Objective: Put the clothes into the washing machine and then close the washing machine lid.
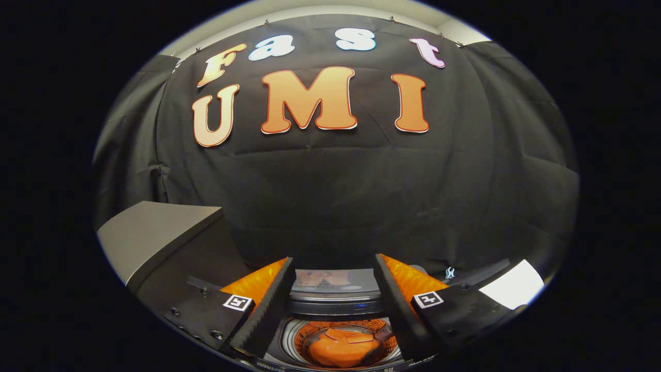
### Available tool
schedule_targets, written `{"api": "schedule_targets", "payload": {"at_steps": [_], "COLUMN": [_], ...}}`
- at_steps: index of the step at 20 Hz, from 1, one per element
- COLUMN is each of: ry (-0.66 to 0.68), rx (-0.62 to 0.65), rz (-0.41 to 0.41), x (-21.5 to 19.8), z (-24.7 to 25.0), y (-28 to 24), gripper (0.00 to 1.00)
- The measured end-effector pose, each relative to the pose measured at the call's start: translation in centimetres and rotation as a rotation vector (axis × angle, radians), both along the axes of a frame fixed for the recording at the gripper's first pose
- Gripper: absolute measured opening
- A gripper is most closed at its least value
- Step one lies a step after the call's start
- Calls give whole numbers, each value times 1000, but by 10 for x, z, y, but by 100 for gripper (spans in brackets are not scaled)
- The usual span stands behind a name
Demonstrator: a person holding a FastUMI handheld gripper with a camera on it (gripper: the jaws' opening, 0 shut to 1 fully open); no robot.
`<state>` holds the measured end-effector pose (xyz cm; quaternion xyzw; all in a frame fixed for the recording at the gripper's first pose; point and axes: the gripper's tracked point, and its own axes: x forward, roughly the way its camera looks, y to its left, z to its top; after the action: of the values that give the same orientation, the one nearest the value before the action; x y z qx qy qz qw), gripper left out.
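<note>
Now the orange clothes (345, 347) lie down inside the drum of the washing machine (335, 302), seen between the two fingers. So the putting-in part looks done, and closing the lid is the step left. The lid (330, 281) looks like it stands up at the back of the machine, just ahead of the fingers. The claw (333, 310) is spread wide and holds nothing. Next it likely needs to reach the lid and push it down.
</note>
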<state>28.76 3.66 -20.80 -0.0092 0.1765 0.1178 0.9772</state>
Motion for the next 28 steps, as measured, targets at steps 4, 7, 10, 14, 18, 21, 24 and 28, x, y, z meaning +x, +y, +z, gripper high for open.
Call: {"api": "schedule_targets", "payload": {"at_steps": [4,7,10,14,18,21,24,28], "ry": [61,123,147,125,62,-4,-61,-146], "rx": [6,65,57,42,47,23,29,21], "rz": [-15,-21,-28,-14,6,16,20,25], "x": [-20,-36,-42,-46,-49,-58,-69,-85], "z": [-22,-46,-57,-50,-21,13,48,100], "y": [-3,-7,-14,-17,-11,-15,-17,-27], "gripper": [98,98,98,98,98,98,98,98]}}
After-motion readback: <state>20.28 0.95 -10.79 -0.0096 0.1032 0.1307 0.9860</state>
